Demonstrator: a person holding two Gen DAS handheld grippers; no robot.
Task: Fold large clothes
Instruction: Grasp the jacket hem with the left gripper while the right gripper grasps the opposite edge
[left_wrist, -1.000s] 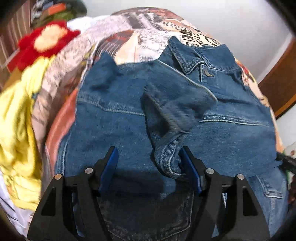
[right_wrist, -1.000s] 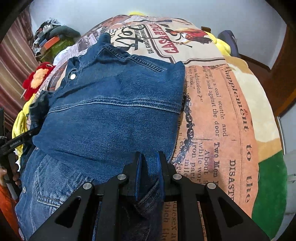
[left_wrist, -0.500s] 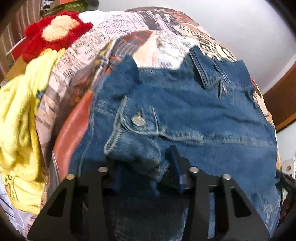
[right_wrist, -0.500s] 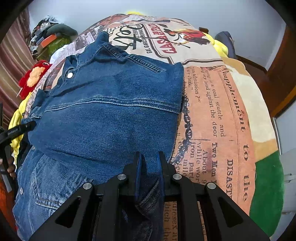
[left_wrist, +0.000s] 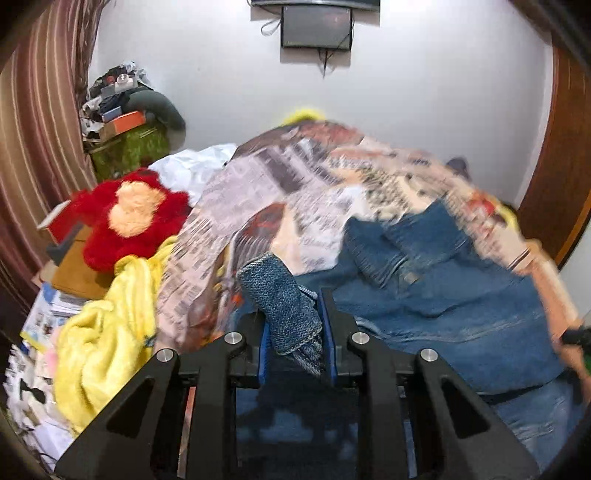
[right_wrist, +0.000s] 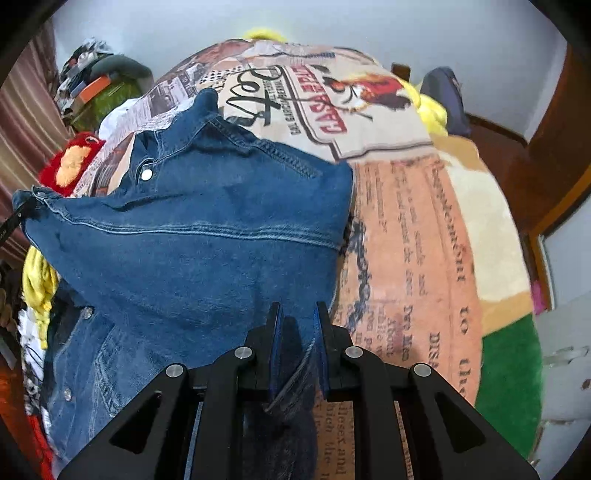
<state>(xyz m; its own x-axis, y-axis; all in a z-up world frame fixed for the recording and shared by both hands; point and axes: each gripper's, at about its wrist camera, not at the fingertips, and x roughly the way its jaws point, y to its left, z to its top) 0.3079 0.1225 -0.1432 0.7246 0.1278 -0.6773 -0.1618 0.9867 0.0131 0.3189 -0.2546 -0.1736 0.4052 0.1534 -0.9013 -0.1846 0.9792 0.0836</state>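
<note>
A bed is covered by a blanket printed like old newspaper pages, with a rooster and red lettering near its far end. At the left edge lie a crumpled yellow towel and, just beyond it, a red plush toy with a pale orange centre. A white cloth sits behind the toy. In the far left corner stands a heap of boxes and bags beside a striped brown curtain. A dark screen hangs on the white wall. A wooden door frame stands at right.
</note>
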